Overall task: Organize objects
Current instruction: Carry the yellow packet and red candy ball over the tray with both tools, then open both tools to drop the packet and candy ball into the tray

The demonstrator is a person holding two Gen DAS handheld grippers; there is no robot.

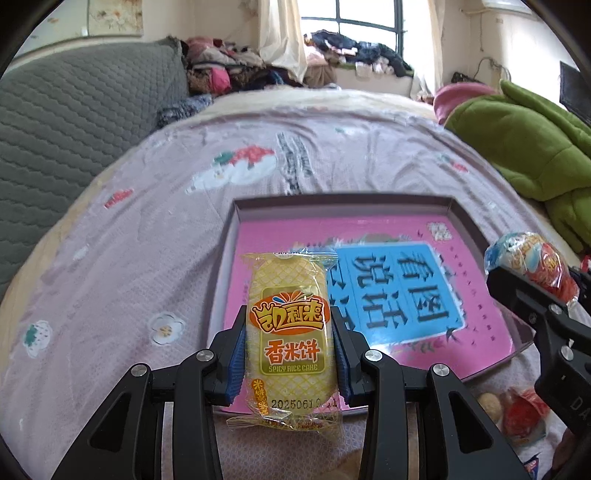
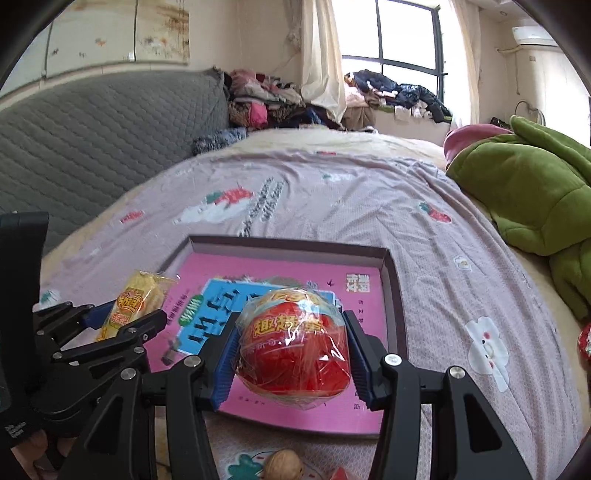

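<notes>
Though unseen leftward, walnut (image 2: pixel 284 466) shows rightward.

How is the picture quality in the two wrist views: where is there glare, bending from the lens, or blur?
Left wrist view: the window is blown out white, the box edges bow from the fisheye, and print on the rice cake packet is sharp. Right wrist view: window glare again, highlights on the red snack's wrapper, dark corners, slightly soft background.

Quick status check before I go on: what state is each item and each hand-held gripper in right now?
Left hand-held gripper: shut on the yellow rice cake packet, held above the box.
Right hand-held gripper: shut on the red snack packet.
Shallow box: open, with a pink book lying flat inside.
Walnut: loose on the bedsheet.
</notes>
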